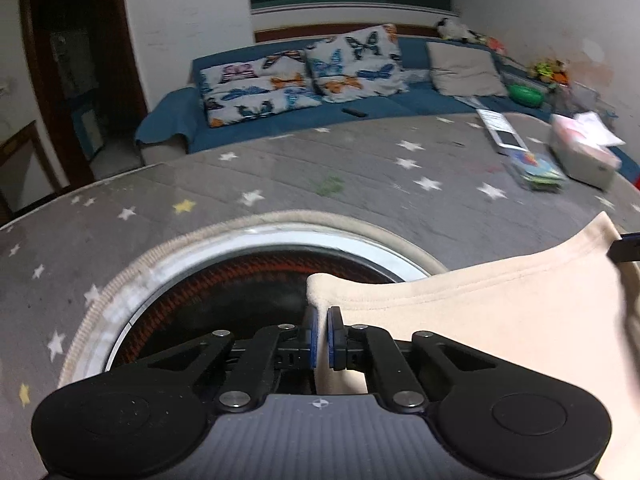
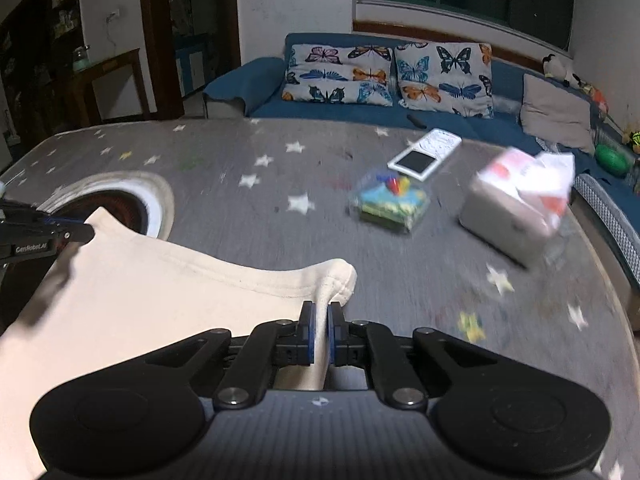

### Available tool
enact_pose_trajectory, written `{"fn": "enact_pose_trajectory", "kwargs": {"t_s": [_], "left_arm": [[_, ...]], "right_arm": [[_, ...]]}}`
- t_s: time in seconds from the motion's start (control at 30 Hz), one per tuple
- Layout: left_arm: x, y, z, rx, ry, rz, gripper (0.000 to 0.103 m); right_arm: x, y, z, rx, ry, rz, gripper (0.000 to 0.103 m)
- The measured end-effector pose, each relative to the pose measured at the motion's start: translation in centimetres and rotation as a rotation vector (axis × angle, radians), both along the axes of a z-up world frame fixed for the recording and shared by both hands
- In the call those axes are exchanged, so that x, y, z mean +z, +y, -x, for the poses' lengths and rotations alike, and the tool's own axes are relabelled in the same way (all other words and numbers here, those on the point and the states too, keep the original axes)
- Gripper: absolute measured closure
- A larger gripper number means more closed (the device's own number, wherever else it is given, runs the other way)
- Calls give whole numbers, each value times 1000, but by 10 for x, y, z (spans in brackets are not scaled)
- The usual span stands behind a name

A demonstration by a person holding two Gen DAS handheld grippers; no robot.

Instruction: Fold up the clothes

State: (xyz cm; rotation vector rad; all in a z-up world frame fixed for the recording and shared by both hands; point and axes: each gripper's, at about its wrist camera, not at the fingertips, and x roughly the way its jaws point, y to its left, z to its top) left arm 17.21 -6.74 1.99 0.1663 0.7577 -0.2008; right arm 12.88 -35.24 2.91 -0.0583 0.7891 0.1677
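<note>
Our left gripper (image 1: 322, 334) and right gripper (image 2: 321, 334) each pinch a corner of the cream garment (image 2: 132, 292), stretched between them above the grey star-patterned surface (image 2: 280, 184). Beyond lie a round heater opening (image 1: 224, 276), tissue box (image 2: 516, 208), toy packet (image 2: 390, 202) and sofa (image 2: 360, 110).

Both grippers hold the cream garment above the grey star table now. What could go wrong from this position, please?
1. The left gripper and right gripper each pinch only a small corner of the cream garment; a corner could slip out.
2. The round heater opening lies just beneath the cloth near the left gripper, so the hem may sag into it.
3. The tissue box and colourful packet sit ahead on the table; laying the cloth forward might catch them.
</note>
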Motion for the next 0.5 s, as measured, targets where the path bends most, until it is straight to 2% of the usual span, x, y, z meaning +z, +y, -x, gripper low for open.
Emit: {"fn": "enact_pose_trajectory", "kwargs": {"t_s": [0.1, 0.2, 0.3, 0.37, 0.5], "left_arm": [[-2, 4, -16, 17, 24, 3, 95], [3, 17, -14, 26, 22, 24, 86], [17, 42, 3, 52, -7, 41, 76], [25, 63, 20, 88, -22, 44, 64], [35, 105, 67, 153, -47, 52, 56]], "right_arm": [[-8, 7, -18, 7, 21, 10, 97], [-12, 11, -23, 16, 27, 33, 94], [-3, 13, -9, 34, 14, 23, 91], [5, 17, 3, 63, 7, 8, 90], [19, 42, 45, 199, -4, -19, 88]]}}
